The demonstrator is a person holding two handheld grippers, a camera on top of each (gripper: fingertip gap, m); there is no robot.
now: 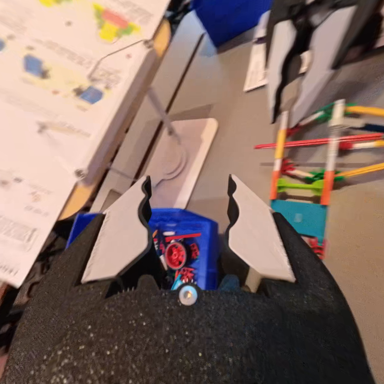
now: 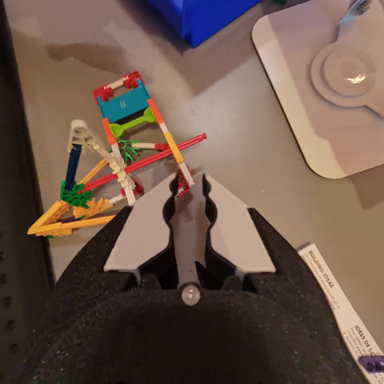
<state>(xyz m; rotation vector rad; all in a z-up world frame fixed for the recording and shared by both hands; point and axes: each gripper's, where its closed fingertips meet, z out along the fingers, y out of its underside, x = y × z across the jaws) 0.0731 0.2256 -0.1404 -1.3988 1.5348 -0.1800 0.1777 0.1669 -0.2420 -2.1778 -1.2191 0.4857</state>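
My left gripper (image 1: 189, 177) is open and empty. It hovers over a blue bin (image 1: 182, 212) of loose building pieces, among them a red wheel (image 1: 175, 252). A colourful rod-and-connector model (image 2: 124, 108) lies on the grey table, and it also shows in the left wrist view (image 1: 301, 187). My right gripper (image 2: 190, 175) is only narrowly open. The model's red end connector (image 2: 185, 187) sits between the tips, against the left finger and clear of the right one. The left wrist view shows the right gripper (image 1: 279, 113) over the model's far end.
A large illustrated instruction sheet (image 1: 52, 83) stands tilted on a holder at the left. A white flat base (image 2: 311, 93) with a round boss lies mid-table (image 1: 187, 149). A second blue box (image 2: 207, 18) sits at the back. A printed booklet (image 2: 332, 301) lies on the right. My left gripper's tips are some 15 cm from the red wheel (image 1: 175, 252).
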